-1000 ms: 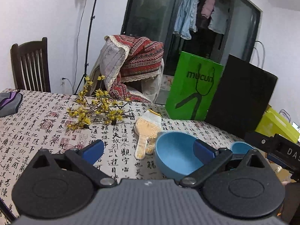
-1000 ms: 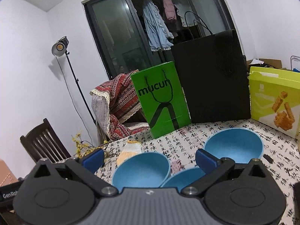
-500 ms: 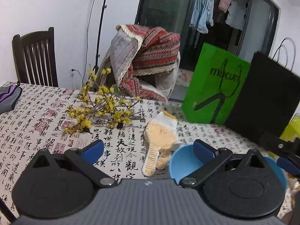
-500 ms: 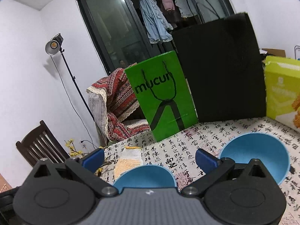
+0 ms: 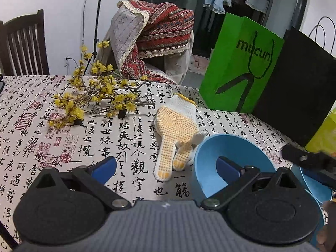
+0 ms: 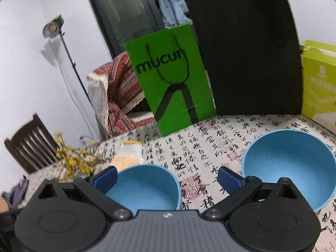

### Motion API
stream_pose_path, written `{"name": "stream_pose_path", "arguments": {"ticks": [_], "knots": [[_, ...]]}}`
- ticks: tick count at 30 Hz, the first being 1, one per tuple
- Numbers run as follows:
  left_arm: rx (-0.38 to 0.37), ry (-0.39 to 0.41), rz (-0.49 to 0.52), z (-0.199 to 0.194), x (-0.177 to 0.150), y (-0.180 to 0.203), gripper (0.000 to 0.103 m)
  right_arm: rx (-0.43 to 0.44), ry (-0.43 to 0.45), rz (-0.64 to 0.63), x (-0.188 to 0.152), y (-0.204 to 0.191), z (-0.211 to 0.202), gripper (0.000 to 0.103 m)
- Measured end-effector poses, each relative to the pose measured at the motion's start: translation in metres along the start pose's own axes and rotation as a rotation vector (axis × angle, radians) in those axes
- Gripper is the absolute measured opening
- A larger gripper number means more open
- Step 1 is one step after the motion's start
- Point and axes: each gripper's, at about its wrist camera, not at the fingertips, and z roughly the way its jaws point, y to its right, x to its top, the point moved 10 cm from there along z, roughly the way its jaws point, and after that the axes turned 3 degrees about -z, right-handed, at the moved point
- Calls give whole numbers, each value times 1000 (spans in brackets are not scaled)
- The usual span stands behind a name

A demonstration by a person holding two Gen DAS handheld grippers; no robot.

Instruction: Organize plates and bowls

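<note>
A small blue bowl [image 5: 212, 163] stands on the calligraphy tablecloth [image 5: 105, 134], with my left gripper's right finger in front of it. My left gripper [image 5: 166, 168] is open and empty. The right gripper shows at the right edge of the left wrist view [image 5: 310, 163], over another blue bowl [image 5: 315, 184]. In the right wrist view my right gripper [image 6: 167, 177] is open and empty above the table. The small blue bowl [image 6: 147, 189] sits between its fingers, lower down. A larger blue bowl [image 6: 287, 166] stands to the right.
A knit work glove [image 5: 176, 126] lies beside the small bowl. A yellow flower branch [image 5: 94, 96] lies to the left. A green paper bag [image 6: 170, 88], a black bag [image 6: 247, 52] and a yellow-green box [image 6: 319, 84] stand at the back. A chair with a blanket [image 5: 155, 31] stands behind.
Both grippers have moved lower and tilted down toward the table, so the bowls show larger. The right gripper now has the small bowl between its fingers. Both jaws stay open.
</note>
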Motion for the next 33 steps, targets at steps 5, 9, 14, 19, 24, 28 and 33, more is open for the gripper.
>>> {"name": "stream_pose_path", "arguments": {"ticks": [5,9,14,19,24,28,33], "knots": [[0,-31,32,11,-8,5,102,-23,-49,-49,-14,-2,18,84],[-19,-63,59,18,-17,11,91,-47,-62,-83,-19,-2,22,70],[-41,-97,65,23,-25,14,82,-49,-89,-96,-24,-5,26,62],[-66,-126,72,25,-31,19,66,-61,-113,-118,-29,-6,31,60],[-113,-156,74,25,-37,25,46,-64,-121,-158,-32,-12,32,50],[-150,-158,84,22,-39,32,31,-61,-125,-167,-32,-13,33,37],[-157,-152,85,22,-39,33,26,-58,-130,-179,-33,-15,33,23]]}}
